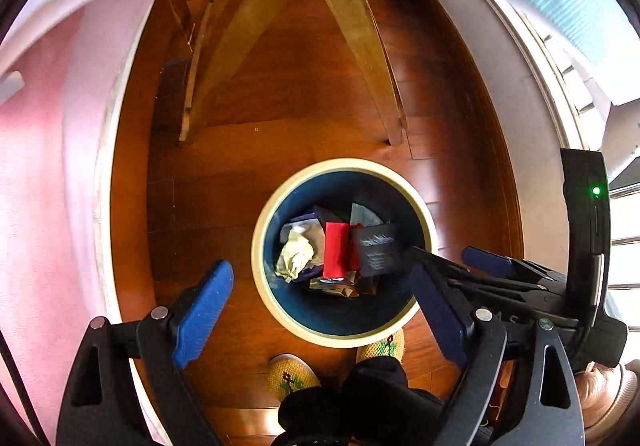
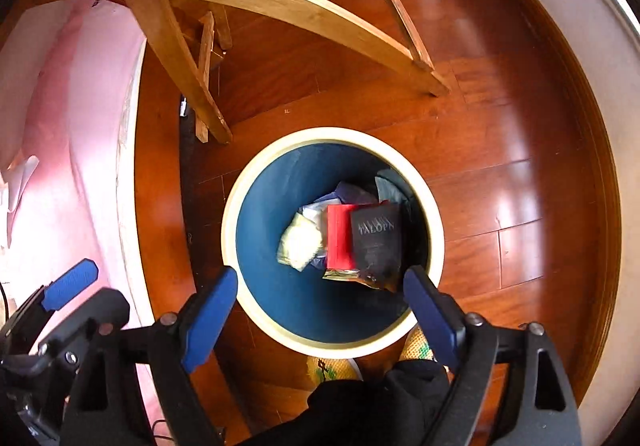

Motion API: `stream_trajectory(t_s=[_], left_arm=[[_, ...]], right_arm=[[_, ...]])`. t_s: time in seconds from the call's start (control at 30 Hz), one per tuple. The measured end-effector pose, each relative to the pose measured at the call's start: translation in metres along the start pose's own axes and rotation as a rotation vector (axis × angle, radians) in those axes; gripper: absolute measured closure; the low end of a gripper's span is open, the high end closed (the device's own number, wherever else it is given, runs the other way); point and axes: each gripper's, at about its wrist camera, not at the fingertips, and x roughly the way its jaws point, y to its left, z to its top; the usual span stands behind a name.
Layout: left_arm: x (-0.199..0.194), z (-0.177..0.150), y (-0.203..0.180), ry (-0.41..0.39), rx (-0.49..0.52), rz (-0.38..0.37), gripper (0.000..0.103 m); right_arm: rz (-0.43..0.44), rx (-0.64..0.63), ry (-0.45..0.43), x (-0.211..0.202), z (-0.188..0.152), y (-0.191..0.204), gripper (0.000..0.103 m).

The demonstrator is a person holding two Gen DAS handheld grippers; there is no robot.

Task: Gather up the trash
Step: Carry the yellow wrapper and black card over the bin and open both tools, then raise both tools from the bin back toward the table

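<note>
A round bin with a cream rim (image 1: 259, 246) (image 2: 229, 224) and a dark blue inside stands on the wooden floor, straight below both grippers. At its bottom lie a red packet (image 1: 335, 251) (image 2: 339, 236), a dark box (image 1: 378, 251) (image 2: 377, 238) with pale lettering, crumpled pale yellow paper (image 1: 295, 255) (image 2: 299, 242) and other wrappers. My left gripper (image 1: 320, 311) hangs open over the bin's near edge, nothing between its blue pads. My right gripper (image 2: 320, 311) is open and bare too. In the left wrist view it reaches in from the right, one blue pad (image 1: 486, 261) over the rim.
Pale wooden furniture legs (image 1: 360, 46) (image 2: 180, 58) stand on the floor beyond the bin. Pink fabric (image 1: 36, 166) (image 2: 60, 118) fills the left side. A person's yellow knitted slippers (image 1: 292, 373) (image 2: 331, 368) stand just in front of the bin. A white window frame (image 1: 532, 58) runs along the right.
</note>
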Motion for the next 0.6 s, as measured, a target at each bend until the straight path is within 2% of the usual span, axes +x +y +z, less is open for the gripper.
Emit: stream_trajectory(t_s=[0.17, 0.3, 0.6], left_arm=[[-0.026, 0.0, 0.003, 0.001, -0.012, 0.004, 0.013], [-0.061, -0.003, -0.001, 0.002, -0.016, 0.008, 0.013], [-0.182, 0.002, -0.014, -0.051, 0.02, 0.019, 0.013]], right_arm=[[0.009, 0.019, 0.008, -0.021, -0.004, 0.007, 0.017], [-0.002, 0.026, 0.022, -0.051, -0.01, 0.018, 0.017], [-0.034, 0.007, 0.002, -0.162, -0.035, 0.051, 0.017]])
